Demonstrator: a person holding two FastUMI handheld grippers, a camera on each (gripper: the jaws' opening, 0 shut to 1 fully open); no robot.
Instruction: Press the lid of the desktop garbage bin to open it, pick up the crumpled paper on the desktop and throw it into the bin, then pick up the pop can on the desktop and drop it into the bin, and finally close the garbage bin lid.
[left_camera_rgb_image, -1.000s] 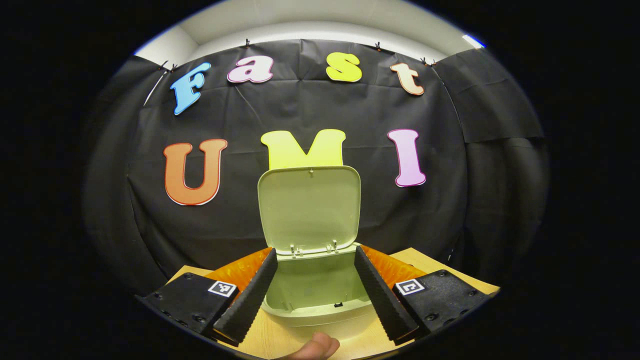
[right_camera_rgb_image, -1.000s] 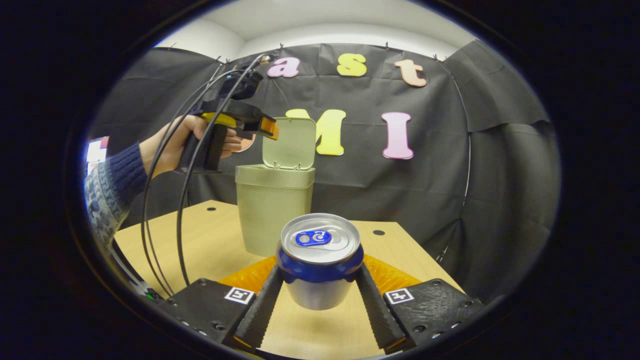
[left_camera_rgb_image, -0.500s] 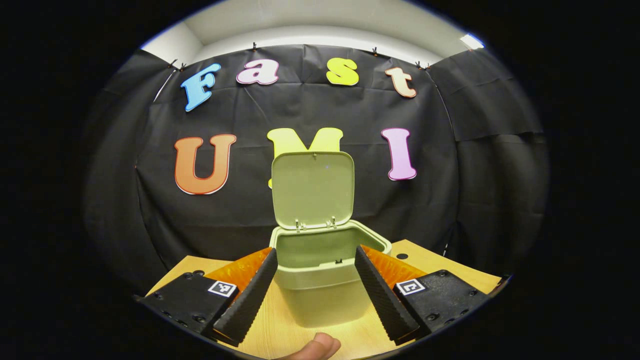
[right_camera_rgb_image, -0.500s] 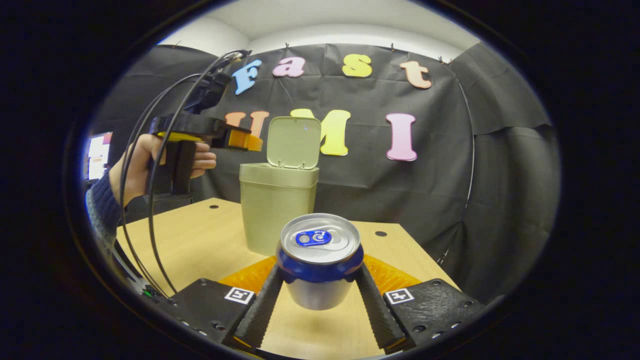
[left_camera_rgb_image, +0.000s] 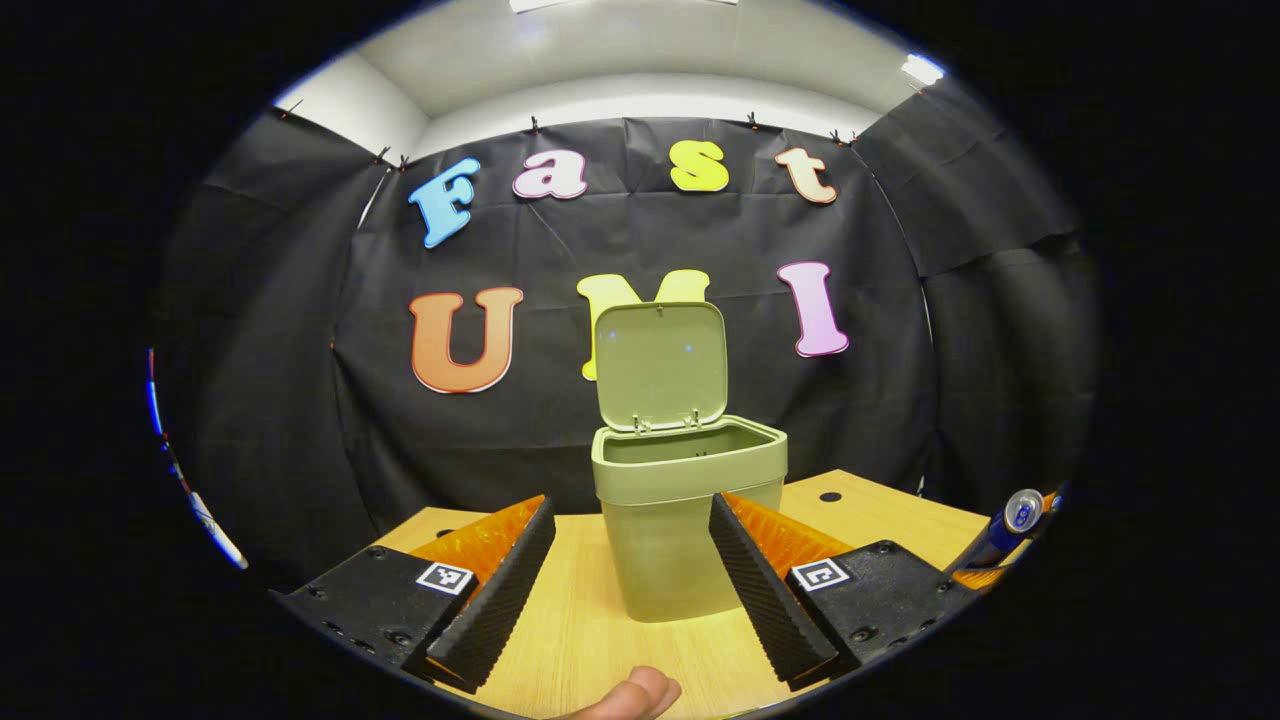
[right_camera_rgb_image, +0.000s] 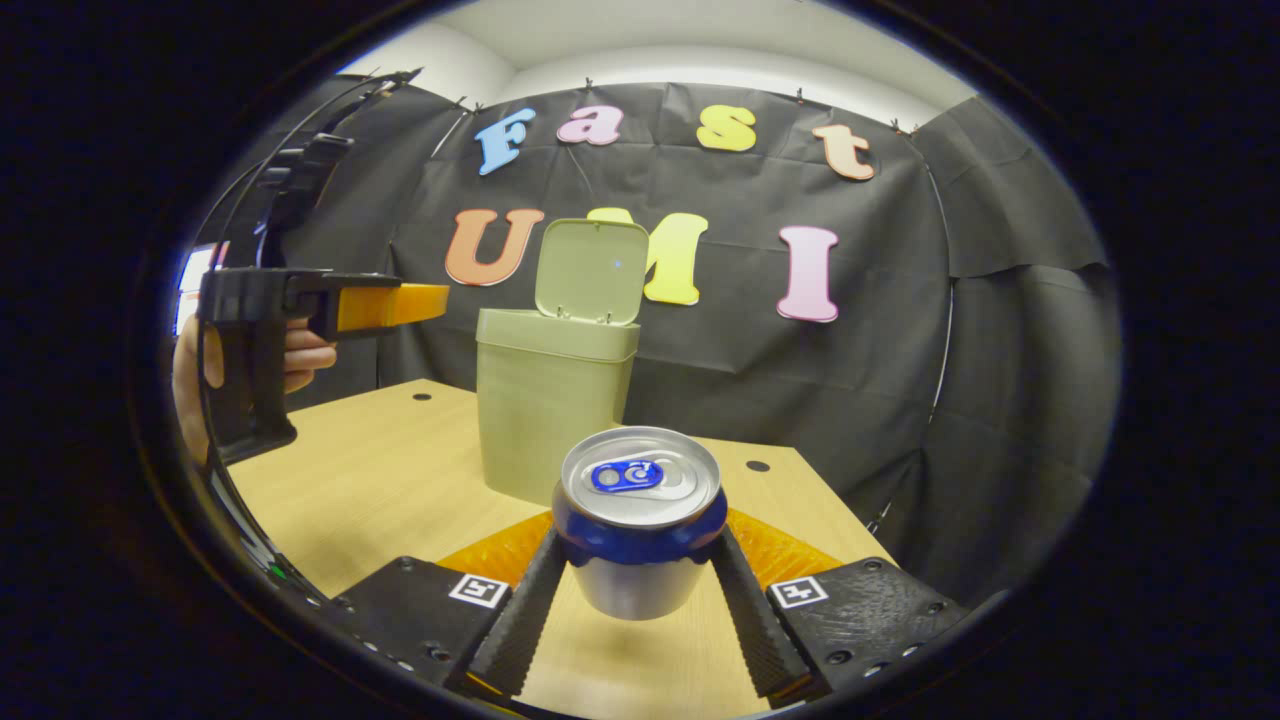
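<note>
In the left gripper view, we look along our left hand-held gripper (left_camera_rgb_image: 632, 590), whose two fingers are spread wide and hold nothing. Straight ahead between them stands the pale green plastic desktop bin (left_camera_rgb_image: 688, 520) on the light wooden surface (left_camera_rgb_image: 580, 640), upright, its hinged green lid (left_camera_rgb_image: 660, 365) swung up and leaning back against the booth wall, so the mouth is open from above. At the far right edge we make out the blue and silver pop can (left_camera_rgb_image: 1012, 520), tilted by the lens, well apart from the bin. A fingertip (left_camera_rgb_image: 628, 695) of the holding hand shows at the bottom.

In the right gripper view, our right hand-held gripper (right_camera_rgb_image: 637, 585) pinches the pop can (right_camera_rgb_image: 640, 520) at its lower body, one finger on each side, the can upright with its top towards us and clear of the surface (right_camera_rgb_image: 400, 470). The bin (right_camera_rgb_image: 555, 400) lies ahead and a little to the left, lid (right_camera_rgb_image: 592, 270) raised. The left hand-held gripper (right_camera_rgb_image: 390, 303) hovers off to the bin's left, held by a hand (right_camera_rgb_image: 295, 355). We judge the right hand is the one to act: the can must go forward, up over the rim, then be released. We cannot tell whether the paper is already inside.
</note>
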